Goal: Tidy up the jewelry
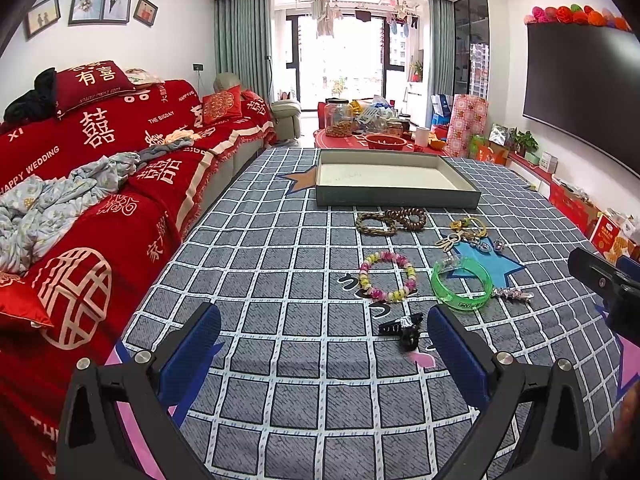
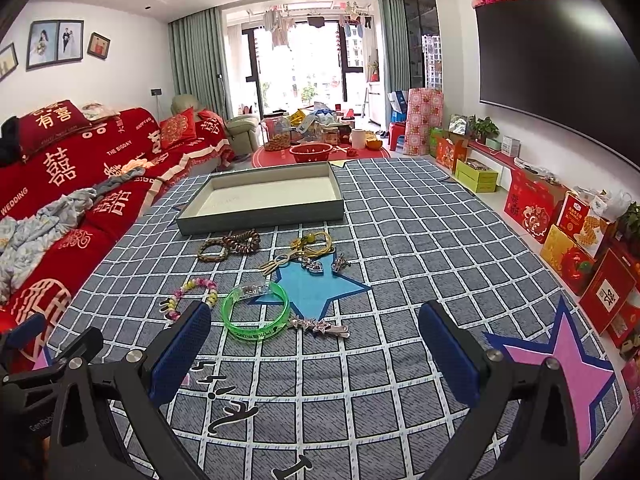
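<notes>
Looking along the left gripper [image 1: 324,344] first, we are holding its fingers [image 1: 196,344] spread wide with nothing between them, low over the checked mat [image 1: 280,400]. We are taking the grey tray [image 1: 396,196] as our landmark: it is sitting at the far end of the mat, and as far as we can tell nothing is lying in it. Every piece is lying on the mat on our side of the tray. Just in front of it we are seeing a braided bracelet [image 1: 374,224] touching a dark wooden bead bracelet [image 1: 410,218]. Nearer to us than those are a pastel bead bracelet [image 1: 386,276] and a green bangle [image 1: 462,284], and nearest of all, well apart from the tray, a black hair claw [image 1: 404,330] is lying just inside the right-hand finger.

Turning to the right wrist view, we are keeping the right gripper [image 2: 314,348] just as wide open and just as empty. From here the tray interior is again looking bare. The green bangle and a silver star clip [image 2: 324,327] are lying ahead of the fingers, with a yellow cord charm [image 2: 314,242] and small silver pieces closer to the tray.

We are judging the sorting as not yet begun: nothing is in the tray, and every piece is waiting to be carried there.
</notes>
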### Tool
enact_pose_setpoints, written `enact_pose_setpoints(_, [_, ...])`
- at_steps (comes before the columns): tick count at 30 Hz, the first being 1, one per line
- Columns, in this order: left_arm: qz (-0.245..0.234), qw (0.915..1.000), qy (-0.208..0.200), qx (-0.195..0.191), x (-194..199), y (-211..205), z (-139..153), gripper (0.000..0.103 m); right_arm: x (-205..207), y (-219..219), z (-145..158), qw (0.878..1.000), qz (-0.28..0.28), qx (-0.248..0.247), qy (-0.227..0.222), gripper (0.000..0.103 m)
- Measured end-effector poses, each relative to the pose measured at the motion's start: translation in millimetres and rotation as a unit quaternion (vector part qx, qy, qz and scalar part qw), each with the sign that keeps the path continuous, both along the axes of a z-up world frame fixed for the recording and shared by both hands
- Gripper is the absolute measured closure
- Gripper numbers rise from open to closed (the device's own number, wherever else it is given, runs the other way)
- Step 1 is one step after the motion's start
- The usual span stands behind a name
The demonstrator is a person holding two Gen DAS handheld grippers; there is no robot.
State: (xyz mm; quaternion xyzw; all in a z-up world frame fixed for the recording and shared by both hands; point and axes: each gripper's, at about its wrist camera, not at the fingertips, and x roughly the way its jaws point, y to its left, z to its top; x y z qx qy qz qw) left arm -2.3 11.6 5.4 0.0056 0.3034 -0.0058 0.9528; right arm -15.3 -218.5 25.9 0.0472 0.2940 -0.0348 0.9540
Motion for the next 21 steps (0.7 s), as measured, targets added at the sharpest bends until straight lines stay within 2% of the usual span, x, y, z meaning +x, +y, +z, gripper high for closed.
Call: enact_pose_setpoints(21, [0.000, 1.0000, -0.001, 0.000, -0.3, 0.4, -0.3, 0.000, 0.1, 1.7, 1.2, 1.000, -0.001, 0.003, 0.001, 0.000])
